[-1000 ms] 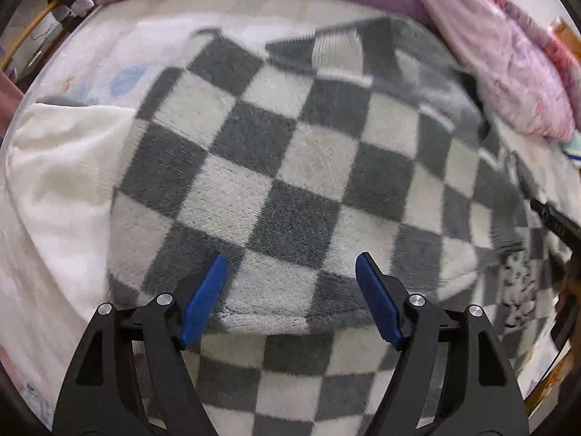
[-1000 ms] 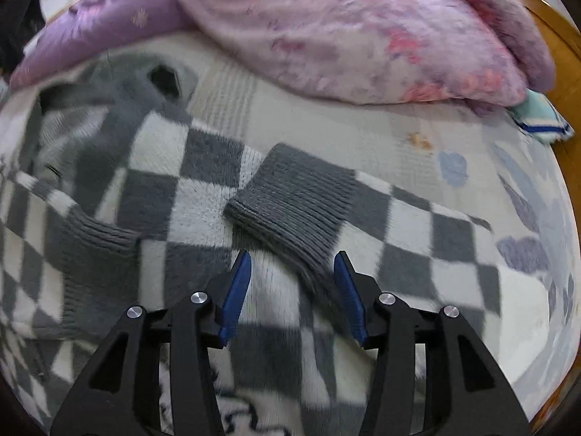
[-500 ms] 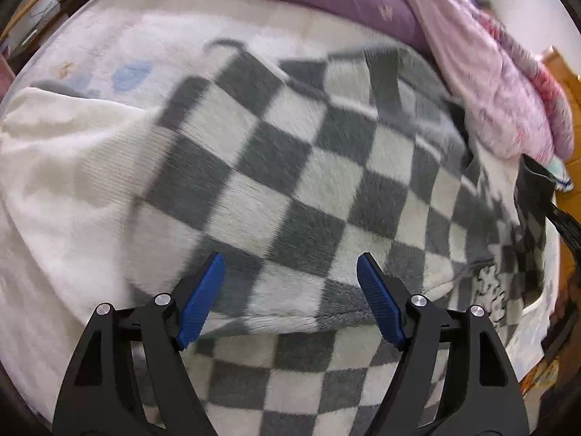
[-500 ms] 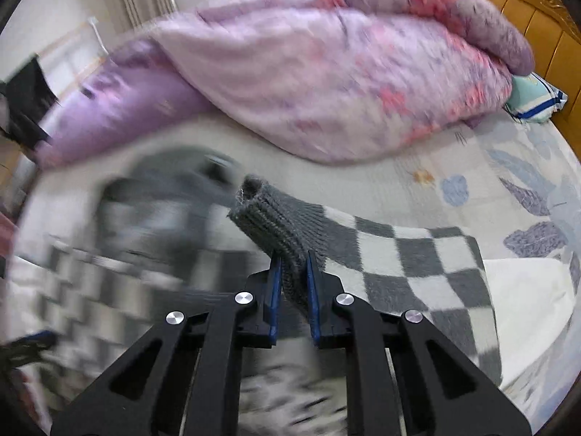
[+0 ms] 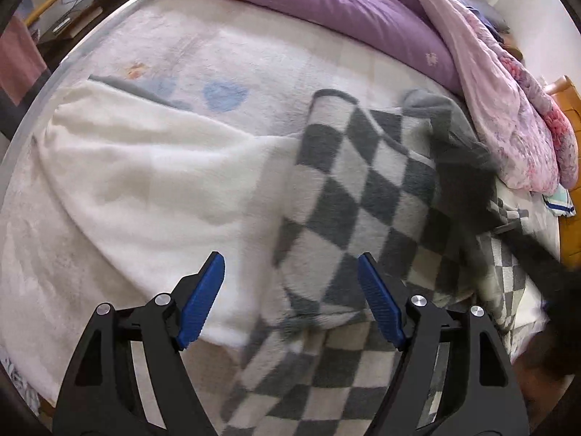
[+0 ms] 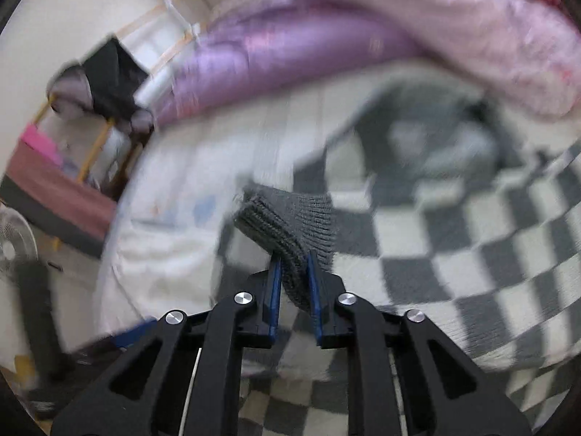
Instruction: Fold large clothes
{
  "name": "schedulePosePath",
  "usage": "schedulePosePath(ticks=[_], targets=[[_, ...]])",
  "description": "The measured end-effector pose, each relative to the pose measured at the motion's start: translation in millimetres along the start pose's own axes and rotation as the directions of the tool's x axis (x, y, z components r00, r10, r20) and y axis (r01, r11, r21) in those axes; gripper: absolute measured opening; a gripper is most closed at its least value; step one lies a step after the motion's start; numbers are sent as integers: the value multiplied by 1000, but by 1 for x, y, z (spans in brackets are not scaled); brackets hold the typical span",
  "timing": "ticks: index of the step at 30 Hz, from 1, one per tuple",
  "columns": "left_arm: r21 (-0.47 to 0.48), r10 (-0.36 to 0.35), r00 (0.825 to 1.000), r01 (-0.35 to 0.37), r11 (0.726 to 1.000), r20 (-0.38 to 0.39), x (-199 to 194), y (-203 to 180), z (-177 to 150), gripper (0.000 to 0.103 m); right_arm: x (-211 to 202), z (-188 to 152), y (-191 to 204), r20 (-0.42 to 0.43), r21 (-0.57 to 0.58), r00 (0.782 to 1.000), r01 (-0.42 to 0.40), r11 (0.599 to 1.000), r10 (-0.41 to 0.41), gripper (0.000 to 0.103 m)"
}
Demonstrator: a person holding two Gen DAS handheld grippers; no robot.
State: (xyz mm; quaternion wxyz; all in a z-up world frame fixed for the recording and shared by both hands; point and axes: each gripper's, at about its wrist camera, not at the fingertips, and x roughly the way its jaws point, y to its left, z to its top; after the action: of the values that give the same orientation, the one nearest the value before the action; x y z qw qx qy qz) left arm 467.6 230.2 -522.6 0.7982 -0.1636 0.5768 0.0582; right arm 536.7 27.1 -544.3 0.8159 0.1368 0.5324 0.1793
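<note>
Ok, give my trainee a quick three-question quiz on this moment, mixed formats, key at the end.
1. True or false: the right hand-held gripper is shut on the grey ribbed cuff of the checkered sweater.
2. Multiple choice: the left hand-held gripper is A) shut on the sweater's hem, B) open, holding nothing, C) shut on the white blanket.
3. Fill in: the heaped quilt at the far side of the bed is pink and ______.

Key: 1 true; 2 B; 3 purple.
</note>
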Motion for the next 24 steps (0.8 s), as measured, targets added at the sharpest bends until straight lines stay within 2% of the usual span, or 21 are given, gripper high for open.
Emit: schedulePosePath(ticks=[1,3,5,6,7,9,11,13,14,15,16,18,20,22,24], targets=[[-5,8,1000,-8,1000,0,0,3,0,76,12,-6,-2,-38,4,999,11,1000,-11,20],[-20,7,1000,-6,1000,2,-1,8,-1,76,31,-17,-13,-114,47,993,-29,998,34,27],[-30,5,1000,-5,1000,2,-2,8,-1,76,23,-20,-15,-117,53,991,-66,996,72,30],[-26,1,1000,-1,1000,7,-3,5,0,76,10,-18,-20,-108,64,988,-106,992,112,38],[-20,1,1000,0,1000,12,-3,2,1,76,-2,-16,-23,-93,67,987,-128,990,134,40],[1,-3,1000,3,1000,19,-3,-12,4,76,-33,-10,-29,-59,50,988,-143,988,146,49],[10,-34,999,33,999,27,-2,-27,9,76,-67,1,-49,-15,30,993,-119,992,119,50],[23,-50,999,49,999,20,3,-42,14,76,-90,8,-83,-1,49,1000,-27,998,27,49],[33,-57,998,56,998,19,6,-51,17,76,-99,10,-103,8,72,1000,19,997,-20,45],[49,-69,997,68,996,18,11,-63,20,76,-107,14,-132,1,88,995,99,991,-100,32],[68,-75,997,74,995,12,17,-72,23,76,-111,14,-152,-6,107,989,148,983,-148,27],[118,-70,997,71,991,-9,36,-95,27,76,-114,15,-201,-38,179,983,185,966,-182,13],[135,-75,996,79,988,-40,55,-106,29,76,-104,12,-237,-96,198,969,241,950,-226,9],[141,-20,993,36,989,-118,90,-114,29,76,-83,3,-268,-170,247,965,238,939,-200,9],[158,14,990,8,987,-137,109,-116,29,78,-60,-4,-291,-233,301,962,213,929,-145,5]])
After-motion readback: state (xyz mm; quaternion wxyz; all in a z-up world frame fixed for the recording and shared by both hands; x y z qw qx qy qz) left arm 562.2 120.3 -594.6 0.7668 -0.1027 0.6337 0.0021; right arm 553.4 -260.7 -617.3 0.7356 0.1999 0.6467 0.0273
